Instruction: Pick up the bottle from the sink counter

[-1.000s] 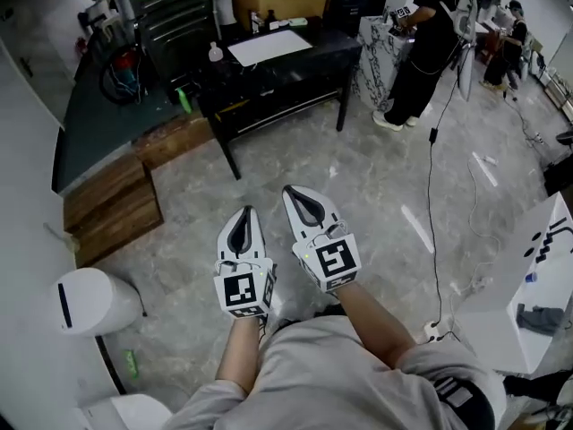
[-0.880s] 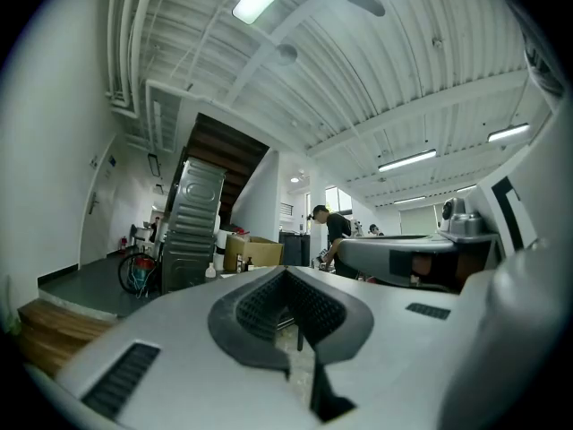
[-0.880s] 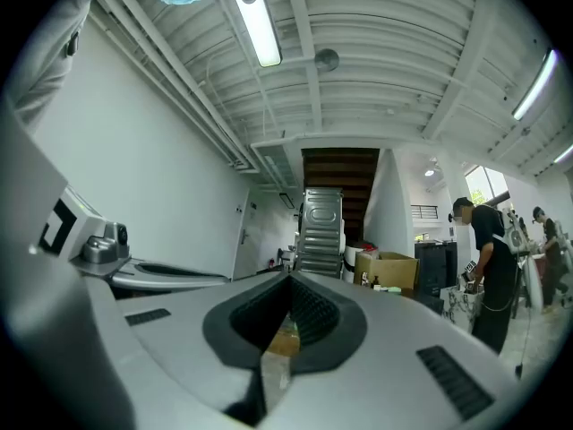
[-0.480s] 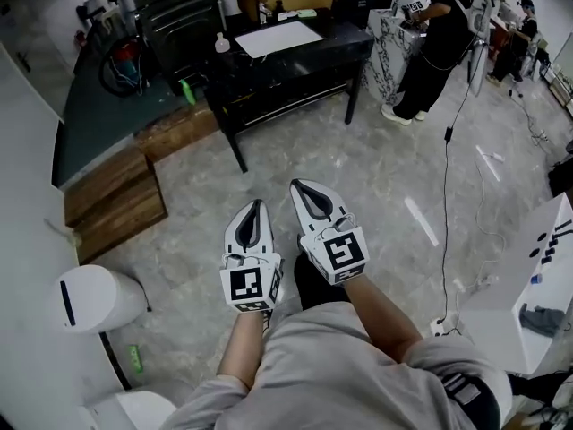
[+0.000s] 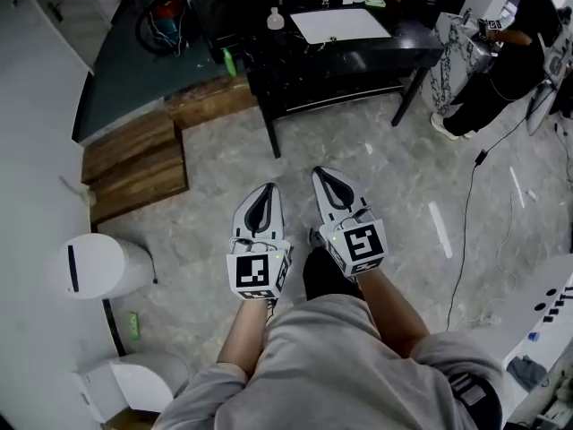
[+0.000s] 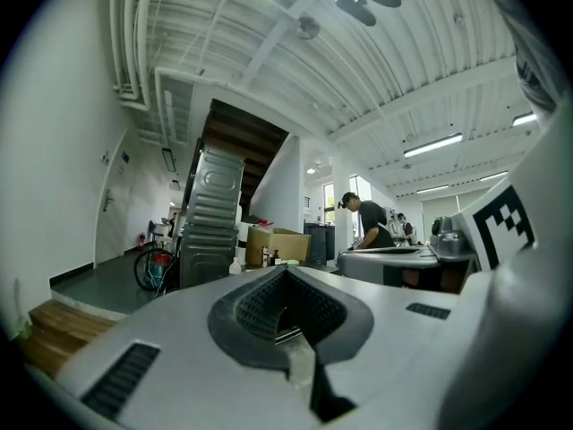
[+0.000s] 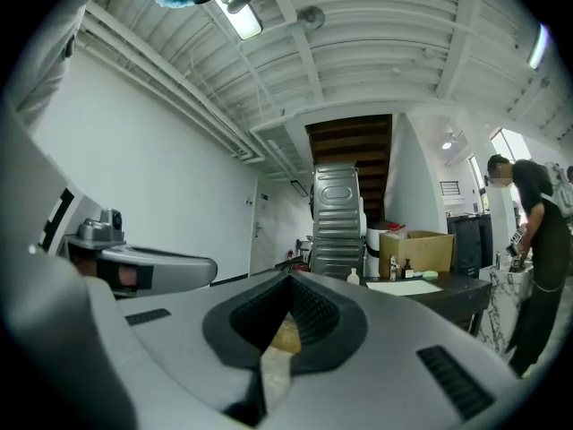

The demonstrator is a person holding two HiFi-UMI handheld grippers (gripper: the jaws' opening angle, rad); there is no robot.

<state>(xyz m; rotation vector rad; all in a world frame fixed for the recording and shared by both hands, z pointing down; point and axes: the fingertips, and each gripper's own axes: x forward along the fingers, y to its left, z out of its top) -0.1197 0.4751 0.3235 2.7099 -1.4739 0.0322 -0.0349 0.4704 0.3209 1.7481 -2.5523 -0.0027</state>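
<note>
A small white bottle (image 5: 276, 18) stands on the left end of a black table (image 5: 358, 47), far ahead of both grippers. It also shows small in the left gripper view (image 6: 235, 265) and in the right gripper view (image 7: 353, 278). My left gripper (image 5: 266, 189) and right gripper (image 5: 324, 173) are held side by side over the grey floor, pointing level toward the table. Both are shut with nothing between the jaws. In their own views the left gripper (image 6: 286, 269) and the right gripper (image 7: 291, 276) show closed tips.
A person (image 5: 506, 61) stands at a marble-patterned counter (image 5: 452, 56) right of the table. Wooden steps (image 5: 134, 164) lead to a dark platform (image 5: 125, 83) on the left. A white bin (image 5: 98, 265) sits by the left wall. A cable (image 5: 474, 213) trails across the floor.
Both grippers and the head view have moved forward toward the black table, which now sits nearer and more central. The jaws stayed shut and empty.
</note>
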